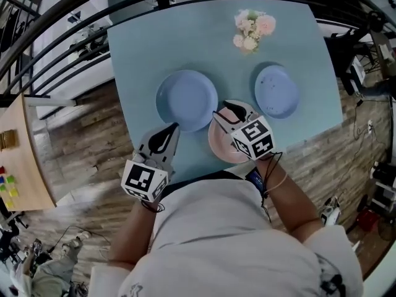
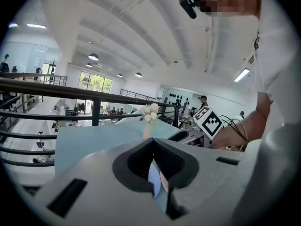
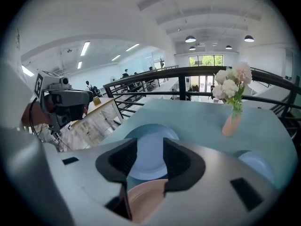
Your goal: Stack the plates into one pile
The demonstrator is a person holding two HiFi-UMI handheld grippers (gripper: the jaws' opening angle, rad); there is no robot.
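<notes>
While none of the plates lies on another yet, the task stands at its first pick. The pink plate [image 1: 221,146] sits at the near edge of the tabletop [image 1: 142,42], just beside the large blue plate [image 1: 187,99], with the small blue plate [image 1: 276,91] well apart to the right.

The right gripper [image 3: 149,147] hangs over the pink plate, angled downward. Its jaws stand wide apart with nothing between them. In the right gripper view the pink rim shows below the gap and the large blue plate beyond it.

The left gripper [image 2: 153,145] hovers near the tabletop's near edge, on the near side of the large blue plate. Its jaws are drawn together to a thin slit and hold nothing.

The step in hand looks like the approach to the pink plate. The next move probably calls for bringing the open jaws down over its rim, closing on the edge, then lifting it across to a blue plate.

A vase of flowers [image 1: 252,28] stands at the far side, clear of that path.

No brand or readable writing shows. The only print is the black-and-white square markers on the grippers' cubes.
</notes>
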